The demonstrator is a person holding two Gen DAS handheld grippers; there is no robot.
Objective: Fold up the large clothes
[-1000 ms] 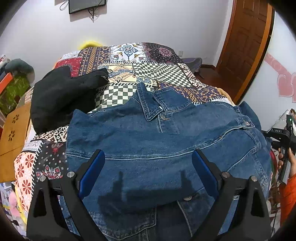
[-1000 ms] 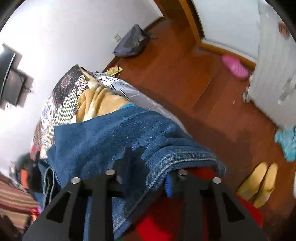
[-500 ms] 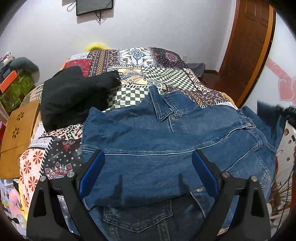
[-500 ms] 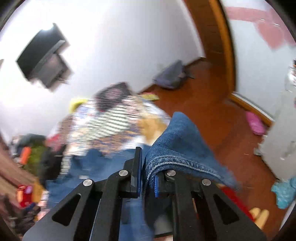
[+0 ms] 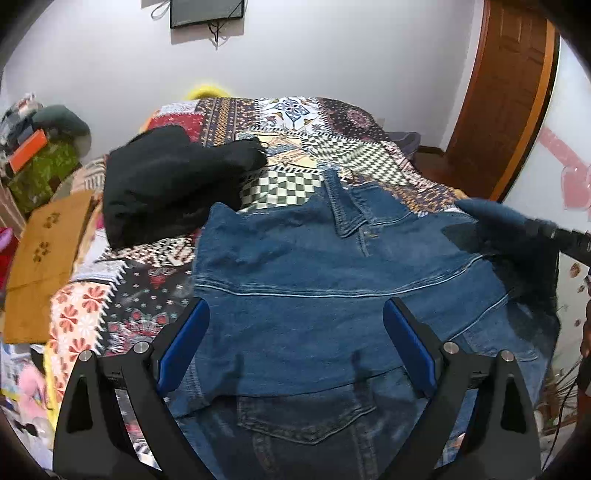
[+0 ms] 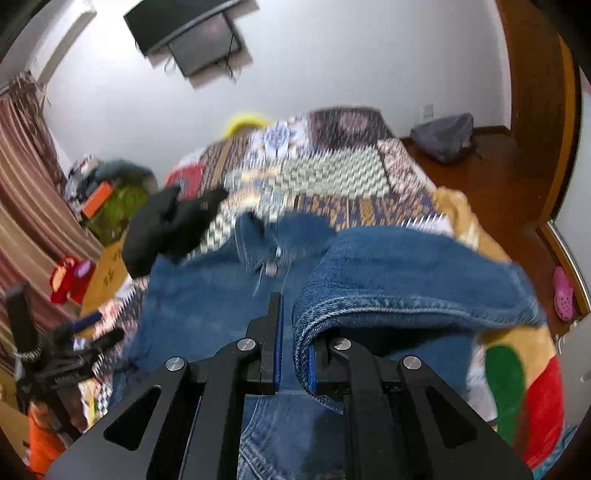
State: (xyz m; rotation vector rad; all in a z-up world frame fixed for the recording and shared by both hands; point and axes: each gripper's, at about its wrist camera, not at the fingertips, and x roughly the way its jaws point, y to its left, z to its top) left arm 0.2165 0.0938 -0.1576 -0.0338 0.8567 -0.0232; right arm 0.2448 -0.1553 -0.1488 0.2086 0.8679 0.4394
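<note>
Two grippers hang over the bed (image 5: 295, 122), which is covered in a busy patchwork quilt. Spread across the near half of that quilt lies a denim jacket (image 5: 332, 266), front down in part, collar pointing toward the far wall and a chest pocket showing close to the lens of the left wrist view. The left gripper (image 5: 295, 347) hovers above the jacket's lower body with its jaws spread wide; nothing sits between the blue pads, and the denim lies flat beneath them.

Off to the right, the right gripper (image 6: 295, 354) has its jaws pressed nearly together on a sleeve cuff (image 6: 314, 332), the stitched hem curling out of the narrow gap and the rest of the sleeve (image 6: 406, 269) arching up and away toward the jacket's shoulder. From the left wrist view the same sleeve shows as a raised, blurred blue fold at the jacket's right edge.

Beside the jacket's left shoulder rests a crumpled black garment (image 5: 166, 184), touching the denim's corner. Against the far white wall hangs a dark screen (image 5: 207, 13), and a brown wooden door (image 5: 506, 92) stands at the right.
</note>
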